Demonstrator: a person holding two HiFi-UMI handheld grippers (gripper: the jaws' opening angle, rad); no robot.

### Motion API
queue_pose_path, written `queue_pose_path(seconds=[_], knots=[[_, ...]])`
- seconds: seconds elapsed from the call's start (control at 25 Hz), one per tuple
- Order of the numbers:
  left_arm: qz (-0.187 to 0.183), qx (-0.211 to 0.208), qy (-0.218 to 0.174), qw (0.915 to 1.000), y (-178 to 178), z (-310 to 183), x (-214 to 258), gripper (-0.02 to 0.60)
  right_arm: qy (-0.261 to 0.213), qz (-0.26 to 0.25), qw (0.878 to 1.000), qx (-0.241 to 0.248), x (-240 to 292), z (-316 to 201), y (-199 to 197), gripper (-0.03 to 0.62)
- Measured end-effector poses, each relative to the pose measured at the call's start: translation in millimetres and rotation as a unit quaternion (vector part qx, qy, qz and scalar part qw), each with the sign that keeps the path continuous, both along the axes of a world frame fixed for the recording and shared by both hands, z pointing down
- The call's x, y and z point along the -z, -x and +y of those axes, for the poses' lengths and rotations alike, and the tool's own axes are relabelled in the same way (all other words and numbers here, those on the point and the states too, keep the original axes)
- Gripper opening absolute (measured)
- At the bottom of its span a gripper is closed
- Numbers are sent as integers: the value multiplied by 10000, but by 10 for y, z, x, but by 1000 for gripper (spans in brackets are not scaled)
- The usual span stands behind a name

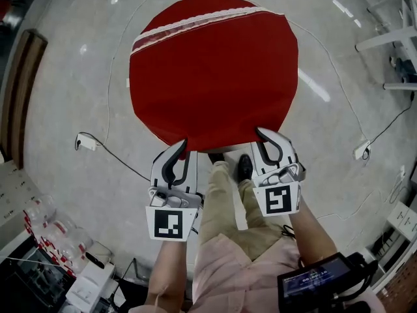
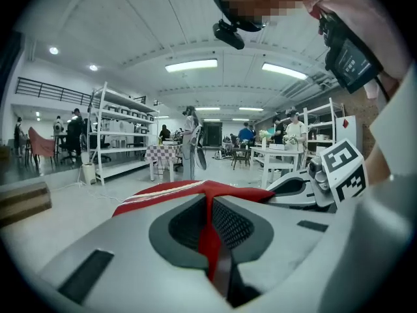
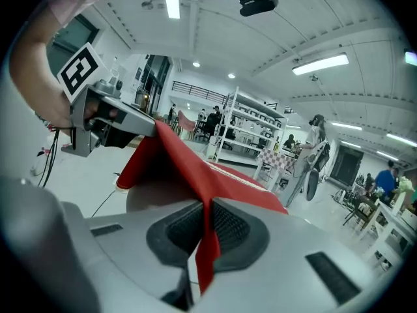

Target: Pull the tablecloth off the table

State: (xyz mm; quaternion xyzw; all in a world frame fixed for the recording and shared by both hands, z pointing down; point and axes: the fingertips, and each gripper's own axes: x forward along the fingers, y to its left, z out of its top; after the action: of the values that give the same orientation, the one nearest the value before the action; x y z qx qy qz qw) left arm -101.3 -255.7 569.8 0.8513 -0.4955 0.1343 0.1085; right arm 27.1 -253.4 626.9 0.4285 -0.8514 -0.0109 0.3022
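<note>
A round table is covered by a red tablecloth (image 1: 215, 70) with a white lace strip along its far side. At the cloth's near left edge my left gripper (image 1: 184, 142) is shut on a fold of it. In the left gripper view the red fabric (image 2: 207, 240) is pinched between the closed jaws of the left gripper (image 2: 210, 204). My right gripper (image 1: 259, 132) grips the near right edge. The right gripper view has the right gripper (image 3: 208, 207) shut on a fold of the tablecloth (image 3: 189, 162), which stretches taut toward the left gripper (image 3: 98, 119).
The person's legs and a dark shoe (image 1: 244, 167) stand between the grippers, close to the table. Cables with power strips (image 1: 86, 142) (image 1: 361, 150) lie on the grey floor. White shelving (image 1: 391, 38) stands at the right, and bottles (image 1: 45, 233) at the lower left.
</note>
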Motion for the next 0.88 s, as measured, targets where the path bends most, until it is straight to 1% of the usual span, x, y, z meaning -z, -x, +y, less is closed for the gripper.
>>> queue_pose_path(seconds=[0.24, 0.44, 0.68, 0.8, 0.88], knots=[[155, 137, -318, 9993, 17, -108, 322, 44, -223, -264, 9993, -128, 490, -170, -34, 25], [113, 194, -477, 9986, 60, -94, 629, 44, -383, -478, 9979, -197, 914, -212, -22, 25], [168, 402, -762, 9961, 142, -124, 1012, 41, -593, -934, 9931, -383, 1404, -310, 44, 25], [161, 460, -915, 9946, 169, -178, 1164, 40, -597, -1226, 9891, -547, 1600, -381, 65, 25], [176, 511, -999, 9935, 171, -147, 1312, 38, -629, -1324, 9873, -614, 1777, -370, 61, 25]])
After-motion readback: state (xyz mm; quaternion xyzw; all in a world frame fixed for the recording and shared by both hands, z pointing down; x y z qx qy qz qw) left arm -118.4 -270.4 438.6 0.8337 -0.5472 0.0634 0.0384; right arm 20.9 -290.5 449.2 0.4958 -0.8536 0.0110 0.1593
